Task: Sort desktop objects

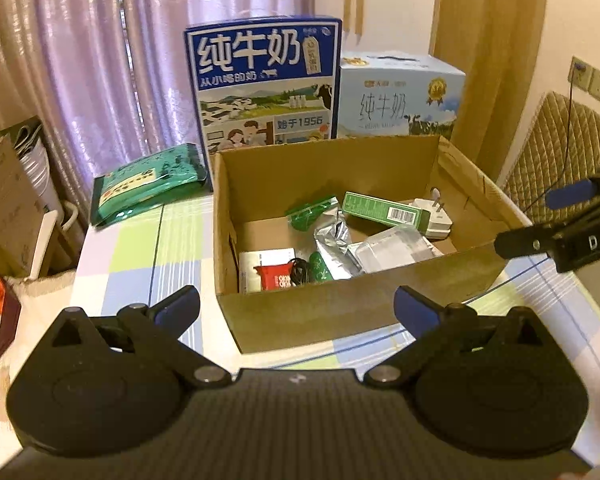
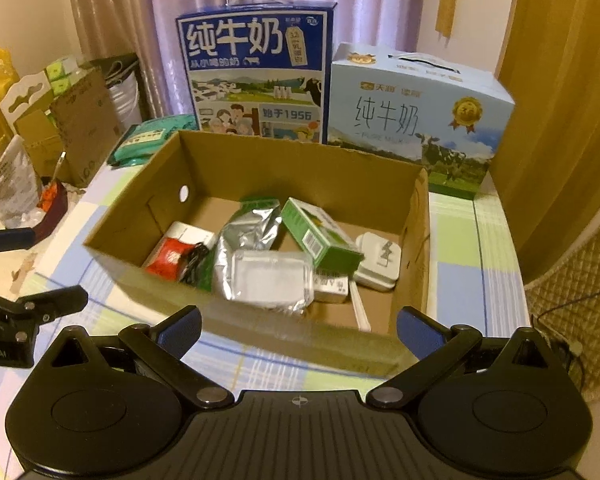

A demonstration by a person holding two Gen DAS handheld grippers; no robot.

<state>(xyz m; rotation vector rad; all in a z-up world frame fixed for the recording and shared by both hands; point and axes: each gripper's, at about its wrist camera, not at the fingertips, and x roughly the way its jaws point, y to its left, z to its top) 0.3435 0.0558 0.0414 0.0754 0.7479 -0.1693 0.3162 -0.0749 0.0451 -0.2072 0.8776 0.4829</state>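
Observation:
An open cardboard box (image 1: 324,172) (image 2: 300,172) stands on the checked tablecloth (image 1: 140,248). Inside lie a green carton (image 1: 384,210) (image 2: 320,236), a white plug adapter (image 1: 436,216) (image 2: 380,260), a silver foil pouch (image 1: 332,248) (image 2: 248,232), a clear plastic packet (image 1: 396,248) (image 2: 272,280), a red packet (image 1: 276,276) (image 2: 170,260) and a black cable (image 1: 300,272) (image 2: 194,262). My left gripper (image 1: 296,308) (image 2: 32,270) hangs open before the box's near wall, holding nothing. At the box's right near corner, my right gripper (image 2: 299,330) (image 1: 540,218) is open too.
Behind the box stand a dark blue milk case (image 1: 264,84) and a pale blue milk case (image 1: 400,96). A green packet (image 1: 148,184) lies at the back left of the table. Cardboard boxes and bags (image 2: 80,120) crowd the left side; a quilted cover (image 1: 560,152) is on the right.

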